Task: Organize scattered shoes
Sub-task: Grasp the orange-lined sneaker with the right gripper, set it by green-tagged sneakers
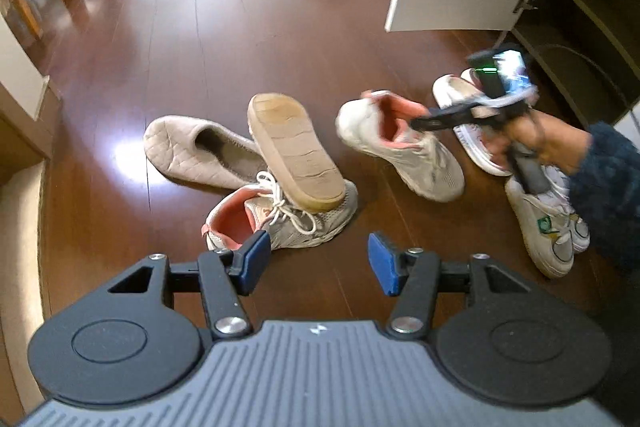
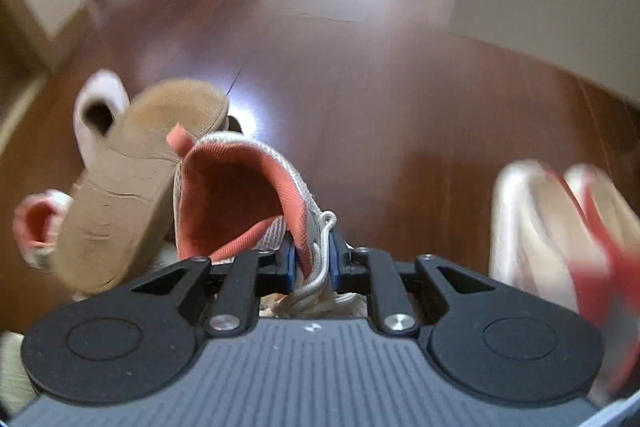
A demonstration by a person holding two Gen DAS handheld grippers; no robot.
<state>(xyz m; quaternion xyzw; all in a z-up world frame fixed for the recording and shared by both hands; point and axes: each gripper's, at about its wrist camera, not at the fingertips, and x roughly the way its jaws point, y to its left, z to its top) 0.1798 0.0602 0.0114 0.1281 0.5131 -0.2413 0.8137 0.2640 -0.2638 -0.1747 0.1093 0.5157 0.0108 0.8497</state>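
Wood floor (image 1: 240, 27): right gripper (image 2: 312, 259) pinches sneaker (image 2: 240, 195) collar, soft, light; left gripper (image 1: 316, 261) half-open, empty.

An upturned slipper (image 1: 296, 155) lies on a sneaker (image 1: 280, 219).

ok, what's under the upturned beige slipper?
The upturned slipper leans sole-up on a pink-lined grey sneaker, across its laces and toe. Its far end overlaps the second slipper. The sneaker's toe is partly covered.

Two beige slippers (image 1: 200, 151), two pink-lined sneakers (image 1: 400, 151), three white sneakers (image 1: 540, 227).
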